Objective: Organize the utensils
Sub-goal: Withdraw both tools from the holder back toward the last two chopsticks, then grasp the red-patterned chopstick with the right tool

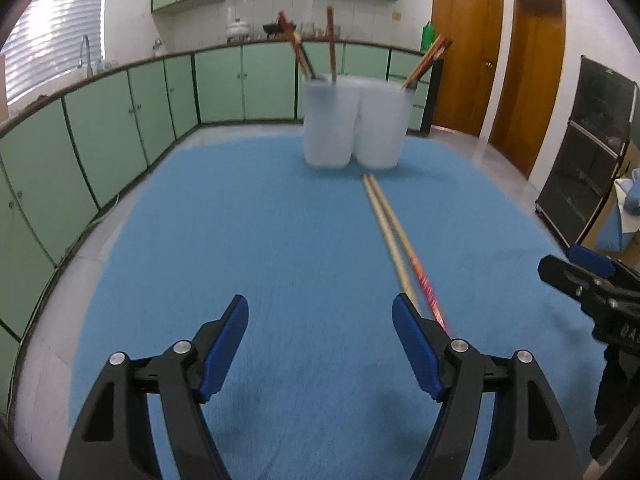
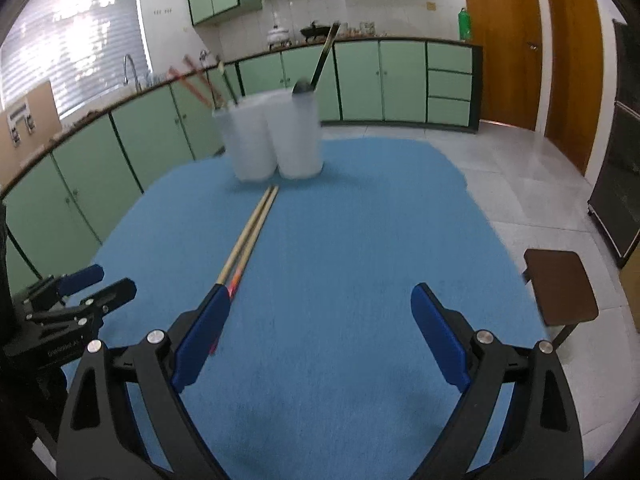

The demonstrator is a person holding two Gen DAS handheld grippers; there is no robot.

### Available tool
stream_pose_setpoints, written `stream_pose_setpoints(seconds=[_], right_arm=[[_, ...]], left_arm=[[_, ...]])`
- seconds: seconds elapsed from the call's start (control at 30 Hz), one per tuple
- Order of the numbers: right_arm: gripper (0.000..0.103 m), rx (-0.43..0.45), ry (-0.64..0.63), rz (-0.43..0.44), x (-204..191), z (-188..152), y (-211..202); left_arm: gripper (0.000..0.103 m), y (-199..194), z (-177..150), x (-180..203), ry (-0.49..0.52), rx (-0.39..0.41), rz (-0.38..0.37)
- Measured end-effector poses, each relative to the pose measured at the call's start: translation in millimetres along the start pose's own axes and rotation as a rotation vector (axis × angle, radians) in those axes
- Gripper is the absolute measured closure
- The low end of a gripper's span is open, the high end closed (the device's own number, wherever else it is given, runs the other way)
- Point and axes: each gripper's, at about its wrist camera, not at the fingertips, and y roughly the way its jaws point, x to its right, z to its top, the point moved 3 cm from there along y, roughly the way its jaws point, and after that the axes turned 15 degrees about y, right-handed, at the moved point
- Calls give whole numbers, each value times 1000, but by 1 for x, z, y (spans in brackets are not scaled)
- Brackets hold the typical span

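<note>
Nearest the camera, the left gripper (image 1: 320, 322) spreads its blue-padded fingers (image 1: 226, 346) wide with nothing between them, low over a table (image 1: 260, 240) covered in blue cloth. The right gripper (image 2: 320, 312) does the same beside it, its own fingers (image 2: 440, 336) spread wide and empty. Between the two grippers, a pair of chopsticks (image 1: 386, 224) lies flat on the cloth, pale wood at the far tips and red-patterned at the near ends, which pass just beside the inner finger of each gripper; neither gripper appears to touch them. The chopsticks point away toward two frosted white cups (image 1: 356, 124) standing side by side, touching, at the far end of the table. The left cup (image 2: 250, 140) already holds several red chopsticks, and the right cup (image 2: 298, 136) holds a dark ladle or spoon in one view and more chopsticks in the other. Judging from this, most utensils are sorted, and the loose pair remains to be picked up and dropped into a cup. Beyond are green kitchen cabinets (image 1: 120, 120) and wooden doors (image 1: 468, 60)
</note>
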Motion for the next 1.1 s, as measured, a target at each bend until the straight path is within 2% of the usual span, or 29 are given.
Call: stream_pose_setpoints(seconds=[0.33, 0.53, 0.77, 1.1], right_arm=[[14, -69, -30, -1, -25, -23, 15], [16, -105, -44, -7, -40, -29, 25], [29, -134, -55, -28, -51, -28, 36], [61, -164, -77, -58, -54, -33, 46]], left_arm=[[27, 11, -15, -11, -11, -61, 12], [27, 10, -21, -18, -37, -64, 13], [27, 8, -25, -24, -55, -60, 19], [27, 8, -26, -26, -66, -56, 12]])
